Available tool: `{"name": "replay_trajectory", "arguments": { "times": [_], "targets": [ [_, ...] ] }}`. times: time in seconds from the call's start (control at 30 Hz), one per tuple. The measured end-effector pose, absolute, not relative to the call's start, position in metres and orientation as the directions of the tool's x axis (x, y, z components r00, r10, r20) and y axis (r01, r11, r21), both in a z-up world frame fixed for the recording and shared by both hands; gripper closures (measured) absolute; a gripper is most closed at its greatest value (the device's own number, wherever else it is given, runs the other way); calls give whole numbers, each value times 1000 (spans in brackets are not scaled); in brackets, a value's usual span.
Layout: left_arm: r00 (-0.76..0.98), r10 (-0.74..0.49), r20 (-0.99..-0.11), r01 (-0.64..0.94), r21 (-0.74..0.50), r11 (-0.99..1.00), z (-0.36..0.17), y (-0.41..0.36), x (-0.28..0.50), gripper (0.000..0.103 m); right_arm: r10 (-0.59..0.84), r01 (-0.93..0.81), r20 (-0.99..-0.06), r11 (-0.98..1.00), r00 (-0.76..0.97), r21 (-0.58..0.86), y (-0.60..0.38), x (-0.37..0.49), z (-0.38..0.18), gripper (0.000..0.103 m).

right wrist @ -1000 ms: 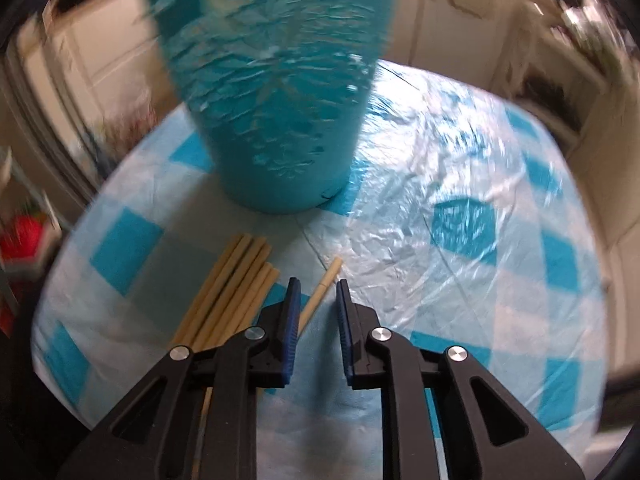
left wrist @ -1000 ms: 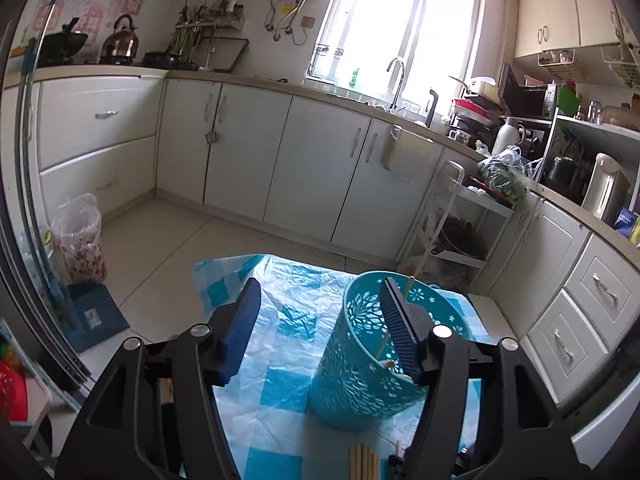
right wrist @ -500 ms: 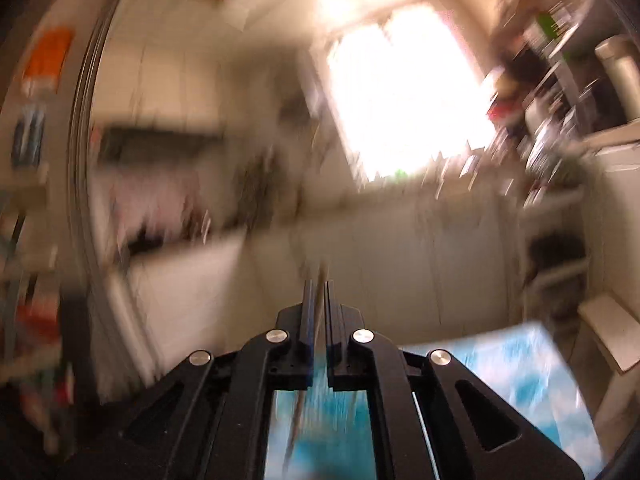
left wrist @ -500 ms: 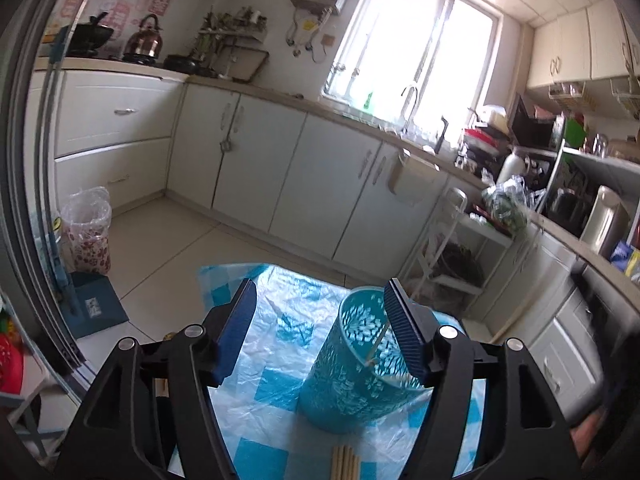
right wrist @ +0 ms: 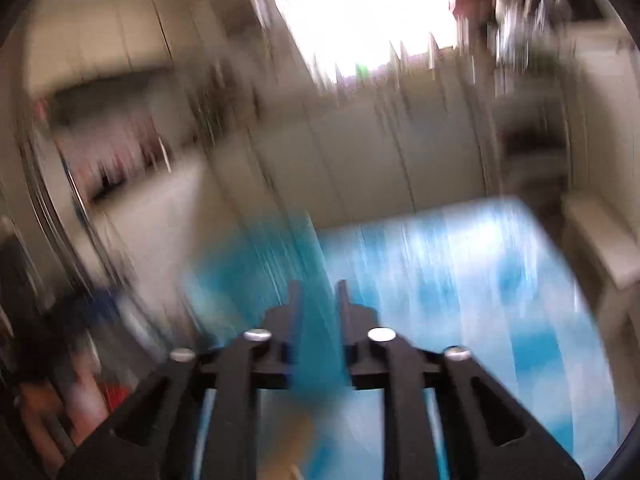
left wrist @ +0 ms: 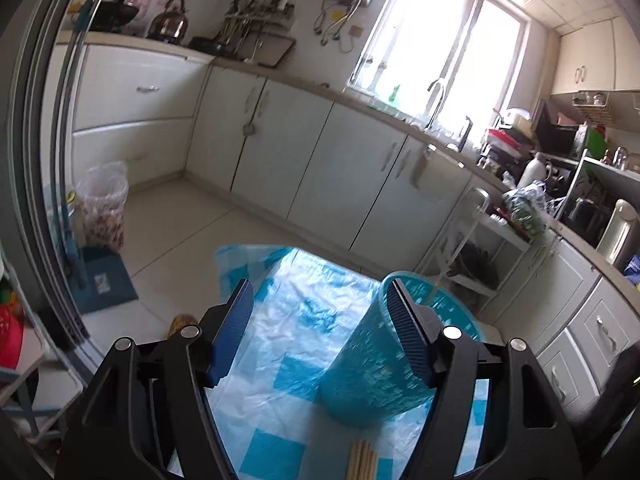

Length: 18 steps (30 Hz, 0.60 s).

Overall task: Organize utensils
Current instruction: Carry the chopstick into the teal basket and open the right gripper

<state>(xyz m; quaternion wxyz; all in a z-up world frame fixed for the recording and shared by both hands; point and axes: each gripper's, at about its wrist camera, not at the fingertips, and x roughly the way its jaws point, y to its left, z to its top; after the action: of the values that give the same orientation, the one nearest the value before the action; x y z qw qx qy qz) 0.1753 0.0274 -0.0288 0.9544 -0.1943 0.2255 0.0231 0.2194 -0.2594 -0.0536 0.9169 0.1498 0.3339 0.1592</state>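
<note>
The left gripper (left wrist: 320,320) is held above a table covered in a blue-and-white checked cloth (left wrist: 304,328), its jaws spread wide with nothing between them. The teal basket (left wrist: 372,372) stands upright on the cloth toward the right; in the left wrist view the gripper's right finger overlaps its rim, though whether they touch cannot be told. A thin stick (left wrist: 430,294) leans up out of the basket's mouth. At the near edge of the cloth, just in front of the basket, lies a bundle of chopsticks (left wrist: 362,460), side by side, only their far ends in sight.

The right wrist view is heavily smeared. The right gripper (right wrist: 318,294) has its jaws a narrow gap apart, and a teal blur fills that gap; it may be the basket behind them, and I cannot tell whether anything is held. Beyond it the checked cloth shows as blue and white streaks.

Past the table are white cabinets (left wrist: 352,168), a bright window (left wrist: 440,44), and a kettle (left wrist: 168,20) on the far left counter.
</note>
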Motion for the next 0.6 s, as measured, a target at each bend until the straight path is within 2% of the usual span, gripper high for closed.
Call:
{"name": "replay_trajectory", "arguments": {
  "times": [0.07,0.13,0.23,0.33,0.5,0.6],
  "targets": [
    [886,-29,-462,-152,-350,924,-40,28,171,37,444,-164,-665,882,601,441,-267,212,-89,77],
    [867,-37,-496,-157,-343,926,-56,28,166,36,445,-181,-733,892,515,415,-258,198,-106,77],
    [829,-45,-557,-173,-332,927,-80,27,164,36,459,-232,-751,888,475,396,-240,176,-113,76],
    [808,-67,-585,-169,-339,925,-92,28,166,36,408,-280,-792,909,455,308,-219,171,-114,76],
    [821,-55,-569,-165,-328,930,-86,35,162,35,289,-164,-804,957,519,238,-230,148,-91,76],
    [811,-70,-581,-169,-347,922,-91,36,162,35,189,-100,-845,982,500,161,-231,127,-100,76]
  ]
}}
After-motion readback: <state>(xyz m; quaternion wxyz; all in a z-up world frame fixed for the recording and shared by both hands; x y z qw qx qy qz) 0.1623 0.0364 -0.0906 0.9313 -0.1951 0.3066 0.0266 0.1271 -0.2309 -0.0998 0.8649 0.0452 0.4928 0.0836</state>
